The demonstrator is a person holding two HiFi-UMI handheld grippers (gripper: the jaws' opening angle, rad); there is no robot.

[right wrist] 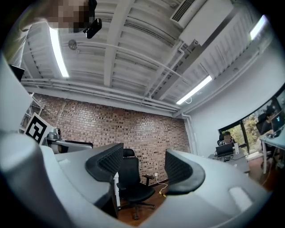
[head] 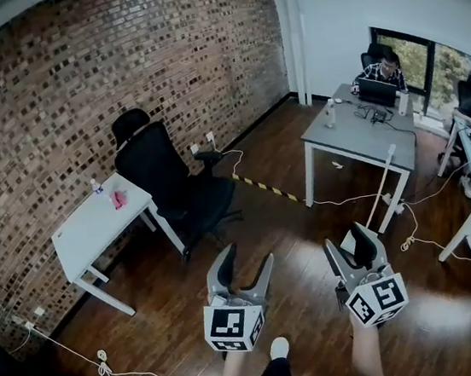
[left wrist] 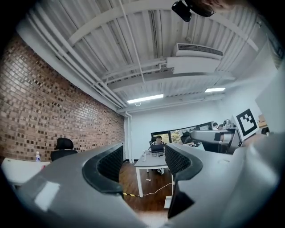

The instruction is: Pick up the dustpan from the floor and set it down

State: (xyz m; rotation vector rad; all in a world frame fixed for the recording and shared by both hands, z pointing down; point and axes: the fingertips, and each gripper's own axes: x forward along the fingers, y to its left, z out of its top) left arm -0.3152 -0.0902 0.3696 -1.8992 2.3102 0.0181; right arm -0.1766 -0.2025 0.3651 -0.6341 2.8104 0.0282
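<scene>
Both grippers are held out level over the dark wood floor, well above it. My left gripper (head: 248, 254) is open and empty; in the left gripper view its jaws (left wrist: 144, 162) frame a grey table. My right gripper (head: 350, 241) is open too, with nothing between its jaws (right wrist: 143, 167), which point at a black chair. A long white handle (head: 384, 185) leans by the grey table's front leg. Its lower end is hidden behind the right gripper, so I cannot tell whether it is the dustpan. A small white thing (left wrist: 168, 202) lies on the floor near that table.
A black office chair (head: 174, 182) stands by the brick wall, beside a white table (head: 95, 231). A person works at a laptop on the grey table (head: 358, 137). White cables (head: 113, 371) and a yellow-black tape stripe (head: 266, 187) cross the floor. My shoe (head: 278, 347) shows below.
</scene>
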